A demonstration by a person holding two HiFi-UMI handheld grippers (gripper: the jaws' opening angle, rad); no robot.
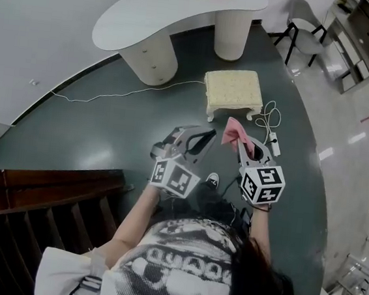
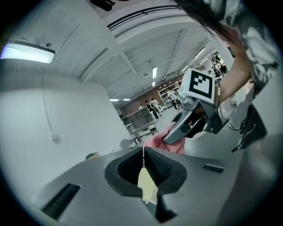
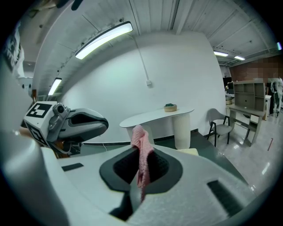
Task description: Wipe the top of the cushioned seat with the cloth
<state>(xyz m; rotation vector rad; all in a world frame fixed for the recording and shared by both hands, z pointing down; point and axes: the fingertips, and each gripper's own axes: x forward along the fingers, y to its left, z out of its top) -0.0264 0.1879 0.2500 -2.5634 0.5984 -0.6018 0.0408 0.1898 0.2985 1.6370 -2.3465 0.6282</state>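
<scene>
Far left, a white cable (image 1: 111, 94) trails across the dark floor (image 1: 93, 140). Here's the left claw (image 2: 143, 153), jaws pressed together with nothing between them, its cube (image 1: 173, 177) showing black-and-white square markers. Ahead, the cream cushioned seat (image 1: 233, 90) stands on the floor just before the white desk (image 1: 173, 8), its top bare. The pink cloth (image 1: 232, 131) is off the seat, hanging in the air near its front edge. It's pinched in the right claw (image 3: 142, 155), which is clamped on it with a fold poking up above the jaws. That claw's own marker cube (image 1: 263, 182) faces up. Further right lies a power strip (image 1: 274, 145), and beyond it a grey chair (image 1: 308, 33).
</scene>
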